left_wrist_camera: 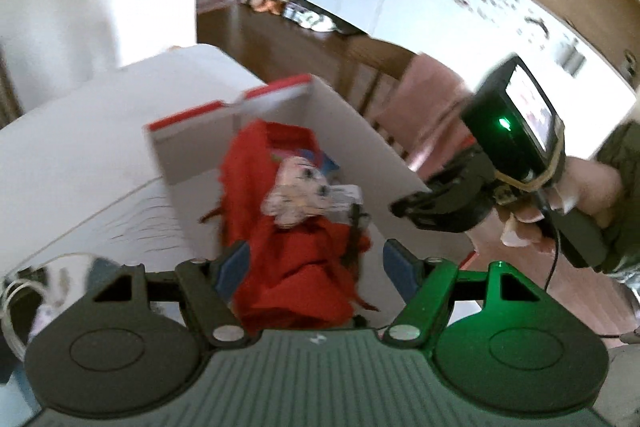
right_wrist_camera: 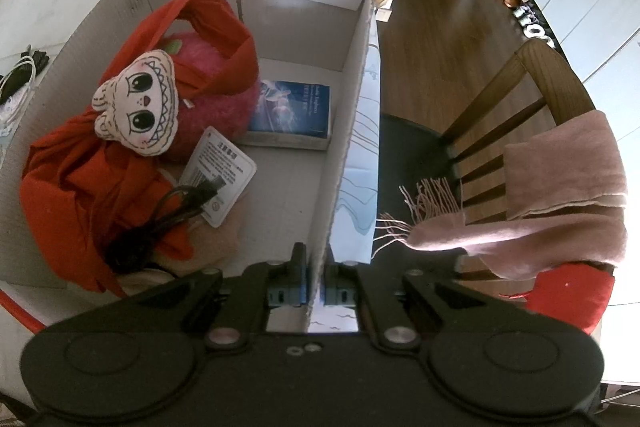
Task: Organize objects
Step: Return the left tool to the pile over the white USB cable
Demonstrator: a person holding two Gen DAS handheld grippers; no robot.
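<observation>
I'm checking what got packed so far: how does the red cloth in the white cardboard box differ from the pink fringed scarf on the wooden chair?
The red cloth lies crumpled inside the white cardboard box, under a cream stuffed face toy and a black cable. The pink fringed scarf hangs folded over the wooden chair outside the box, with nothing on it and its fringe dangling. Both are soft fabric.

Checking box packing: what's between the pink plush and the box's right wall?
Right wrist view: a blue book lies flat on the box floor between the pink plush and the box's right wall. Nearer the right gripper, that stretch of floor is bare.
</observation>
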